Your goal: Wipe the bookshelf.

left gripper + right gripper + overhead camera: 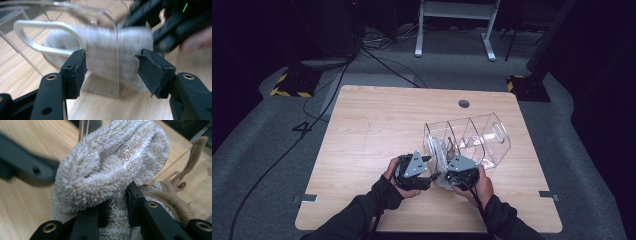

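While right gripper (117, 202) clamped on fluffy towel (105, 170), left gripper (111, 72) apart: risks snagging clear organizer (472, 137) wall, tipping it.

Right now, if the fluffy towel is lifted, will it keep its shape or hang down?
The fluffy towel will probably sag: it bunches in soft folds around the right hand-held gripper pinching it. Its thick pile likely resists slipping. It looks light for its bulk.

Motion blurs the towel (110, 57) behind the clear organizer's wall (113, 37).
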The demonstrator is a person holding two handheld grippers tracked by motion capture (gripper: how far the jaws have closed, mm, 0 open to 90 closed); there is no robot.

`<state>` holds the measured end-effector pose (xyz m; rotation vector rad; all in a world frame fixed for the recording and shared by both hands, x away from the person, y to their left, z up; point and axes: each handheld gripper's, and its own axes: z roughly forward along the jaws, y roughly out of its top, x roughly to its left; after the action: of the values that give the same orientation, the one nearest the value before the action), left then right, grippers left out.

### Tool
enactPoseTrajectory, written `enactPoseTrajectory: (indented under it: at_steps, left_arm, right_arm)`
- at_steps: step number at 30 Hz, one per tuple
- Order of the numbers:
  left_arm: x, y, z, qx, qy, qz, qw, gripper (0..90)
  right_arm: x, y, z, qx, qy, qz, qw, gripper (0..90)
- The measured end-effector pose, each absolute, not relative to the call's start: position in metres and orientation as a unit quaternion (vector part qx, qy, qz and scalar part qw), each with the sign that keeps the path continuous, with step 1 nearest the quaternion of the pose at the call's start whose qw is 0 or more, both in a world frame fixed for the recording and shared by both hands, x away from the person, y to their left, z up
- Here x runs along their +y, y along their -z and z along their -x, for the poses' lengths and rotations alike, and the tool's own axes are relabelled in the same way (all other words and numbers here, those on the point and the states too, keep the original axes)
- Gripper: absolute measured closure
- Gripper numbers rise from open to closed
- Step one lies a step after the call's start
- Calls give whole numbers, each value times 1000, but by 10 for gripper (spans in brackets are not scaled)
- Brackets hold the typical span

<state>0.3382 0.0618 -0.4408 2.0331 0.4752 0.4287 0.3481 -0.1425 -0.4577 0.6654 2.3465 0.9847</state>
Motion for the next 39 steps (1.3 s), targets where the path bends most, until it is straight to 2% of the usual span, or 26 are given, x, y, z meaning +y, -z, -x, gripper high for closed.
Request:
enactPoseTrajectory:
  at_steps: [7, 9, 16, 21, 26, 29, 31, 39]
  left_arm:
    - [58, 436, -342, 196, -173, -829, 495, 379]
    - [59, 436, -344, 208, -169, -825, 498, 427]
    - [60, 439, -349, 205, -163, -824, 502, 454]
    - [59, 441, -351, 200, -152, -829, 499, 390]
    - [58, 440, -352, 201, -156, -825, 504, 367]
    - [58, 437, -354, 215, -164, -817, 509, 285]
    - [58, 436, -356, 219, -163, -815, 510, 266]
    - [55, 435, -365, 229, -160, -817, 504, 280]
  right_arm:
    - [-143, 482, -352, 872, -355, -244, 231, 747]
    - [-143, 487, -352, 873, -355, -247, 226, 748]
    - [-144, 487, -353, 871, -355, -249, 231, 745]
    - [-147, 477, -350, 862, -361, -247, 257, 743]
    - [-150, 462, -346, 842, -385, -251, 281, 743]
    - [-151, 454, -343, 829, -401, -254, 296, 743]
    - [-153, 452, -343, 825, -405, -257, 298, 743]
    - [-149, 471, -348, 843, -382, -262, 272, 743]
